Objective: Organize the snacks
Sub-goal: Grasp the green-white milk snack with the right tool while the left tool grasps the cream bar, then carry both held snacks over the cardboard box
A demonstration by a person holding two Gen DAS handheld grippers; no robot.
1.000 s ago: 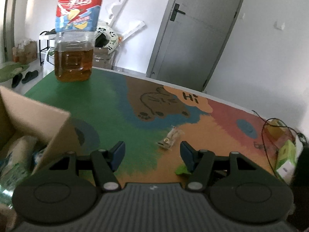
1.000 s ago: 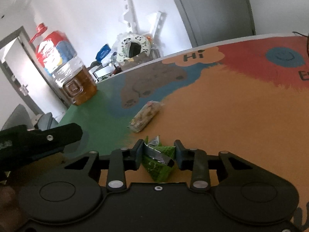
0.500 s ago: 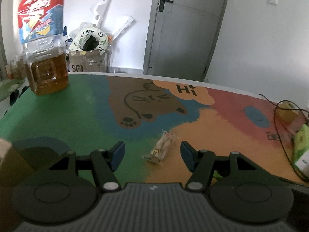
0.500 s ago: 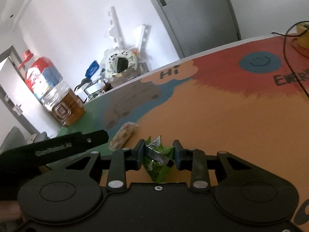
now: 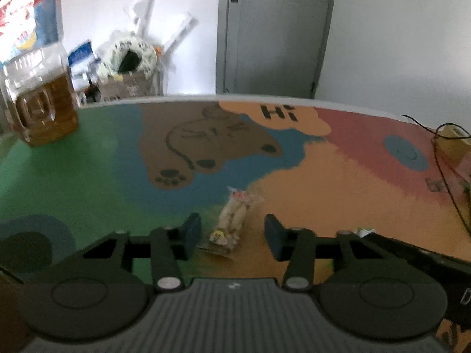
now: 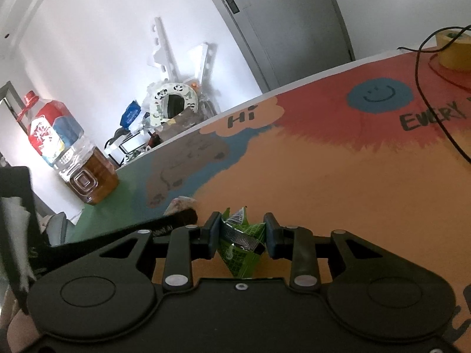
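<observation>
Snack packet, light and crinkly, lies between the closing left gripper jaws, best pinched mid-body; right gripper clamps a green packet.

The left tool has come down around the clear snack packet, jaws closing.

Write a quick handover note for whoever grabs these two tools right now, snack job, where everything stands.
Left tool: jaws closing around the clear-wrapped snack pack, pads not yet touching it; it lies on the play mat.
Right tool: shut on the green snack packet, held above the mat.
Done: green packet picked up.
Left: finish gripping the clear pack, then put both away; no container shows in either view.
Oil jug stands at the mat's far left corner.
</observation>
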